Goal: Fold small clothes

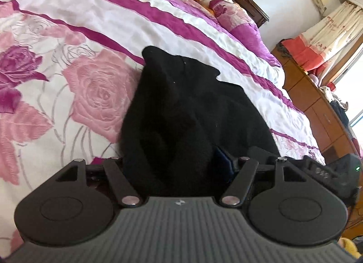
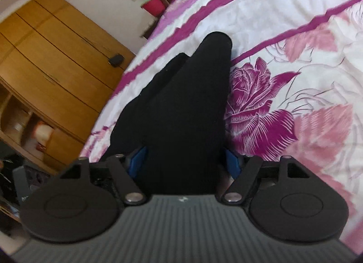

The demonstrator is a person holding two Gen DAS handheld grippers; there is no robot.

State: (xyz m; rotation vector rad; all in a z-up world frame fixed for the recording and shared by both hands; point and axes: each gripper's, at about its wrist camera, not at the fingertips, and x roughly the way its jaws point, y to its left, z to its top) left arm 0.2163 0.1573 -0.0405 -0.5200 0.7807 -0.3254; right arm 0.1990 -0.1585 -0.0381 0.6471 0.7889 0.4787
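black garment (image 1: 181,113) btwn both grippers' open jaws, maybe loose

blk garment (image 2: 181,108) btwn right gripper (image 2: 185,161) fingers (image 2: 232,162) | on floral bedspread (image 2: 295,36) | wardrobe (image 2: 56,70) behind

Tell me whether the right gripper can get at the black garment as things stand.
Probably yes: the black garment already lies between the right gripper's spread blue fingers on the bedspread, with nothing in the way.
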